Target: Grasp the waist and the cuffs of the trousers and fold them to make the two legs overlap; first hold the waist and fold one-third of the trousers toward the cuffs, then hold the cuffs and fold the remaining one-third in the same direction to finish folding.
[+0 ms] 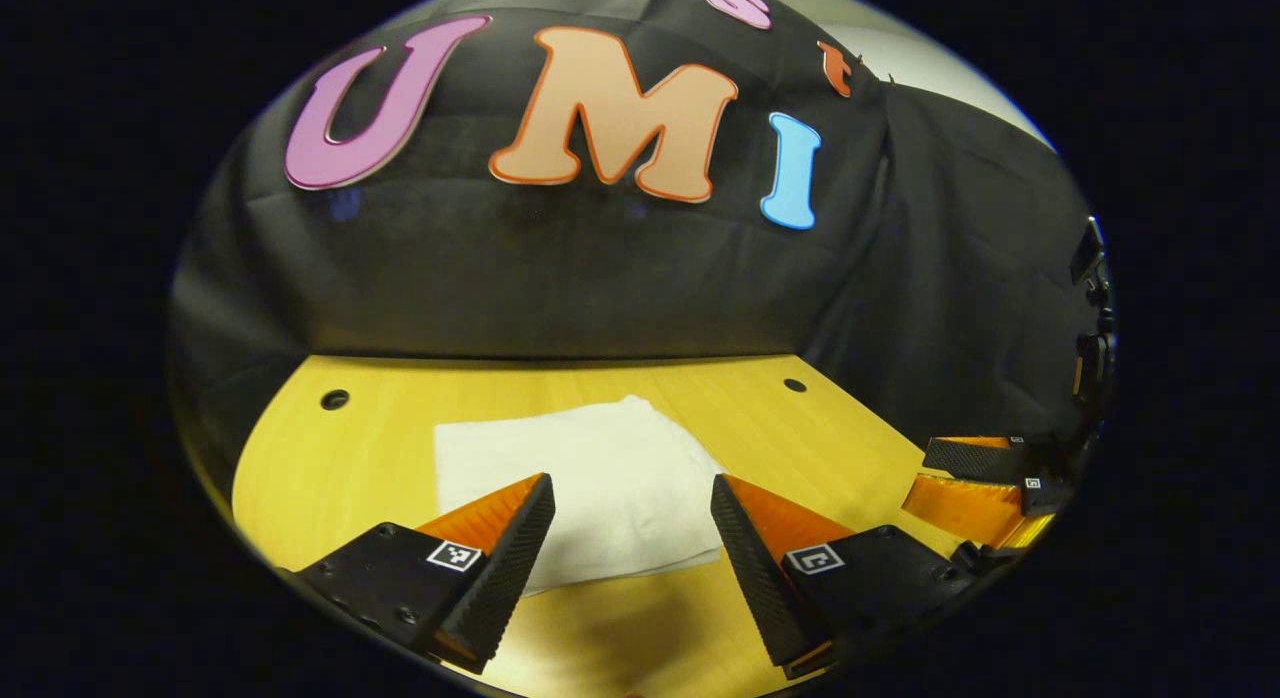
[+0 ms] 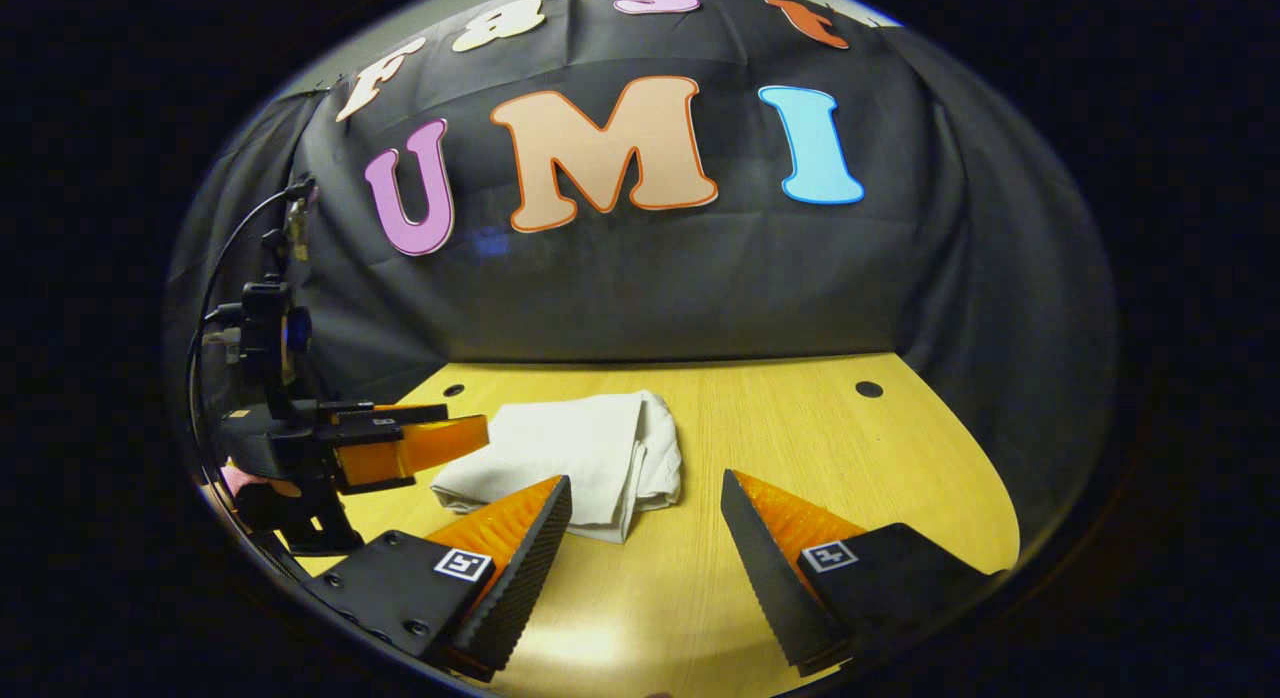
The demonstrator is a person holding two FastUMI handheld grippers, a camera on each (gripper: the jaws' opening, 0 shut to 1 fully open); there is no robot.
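The white trousers [image 1: 590, 478] lie folded into a compact rectangle on the wooden table [image 1: 340, 458]. In the left gripper view my left gripper [image 1: 632, 488] is open just above the bundle's near edge, with nothing between its fingers. The right gripper [image 1: 985, 478] shows at the far right of that view, off the cloth. In the right gripper view the trousers [image 2: 575, 453] sit ahead and to the left, layered folds facing me. My right gripper [image 2: 645, 488] is open over bare table beside the bundle's right edge. The left gripper [image 2: 400, 443] shows at the left, held by a hand [image 2: 250, 478].
The yellow wooden table [image 2: 850, 478] ends at the black cloth wall [image 2: 650, 298] behind. Small round holes [image 1: 334, 399] [image 1: 794, 385] mark the tabletop's back corners. A black camera mount with a cable [image 2: 265, 328] rises above the left gripper.
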